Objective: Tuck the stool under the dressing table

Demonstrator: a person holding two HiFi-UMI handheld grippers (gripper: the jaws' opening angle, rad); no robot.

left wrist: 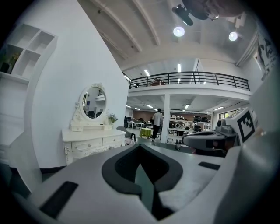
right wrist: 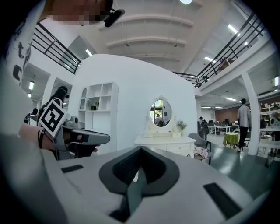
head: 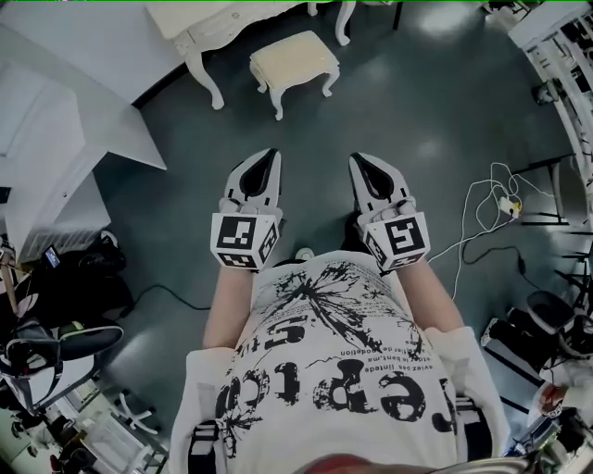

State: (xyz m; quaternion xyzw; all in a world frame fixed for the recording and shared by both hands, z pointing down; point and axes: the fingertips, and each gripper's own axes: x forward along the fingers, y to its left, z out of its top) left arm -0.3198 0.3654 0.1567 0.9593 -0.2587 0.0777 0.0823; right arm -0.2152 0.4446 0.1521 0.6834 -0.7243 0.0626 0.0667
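**Shirt-front low in frame, stool standing out in the open**

Filling the bottom of the head view is the person's white, black-printed T-shirt [head: 334, 370]. At upper left the white carved dressing table [head: 222, 23] is standing. The cream cushioned stool [head: 293, 57] is sitting just beside it at top centre, not yet underneath.

Mid-frame, the left gripper [head: 269, 154] and right gripper [head: 363, 159] are hanging with jaws pressed together, gripping nothing, well apart from the stool.

Judging the push: coming in squarely, bearing on the near seat edge with both and pushing evenly should be steering its legs between the table's.

Round ceiling lights [left wrist: 178, 31] are glaring in the gripper views. The head view is looking dim. Picture edges are bending and going dark.
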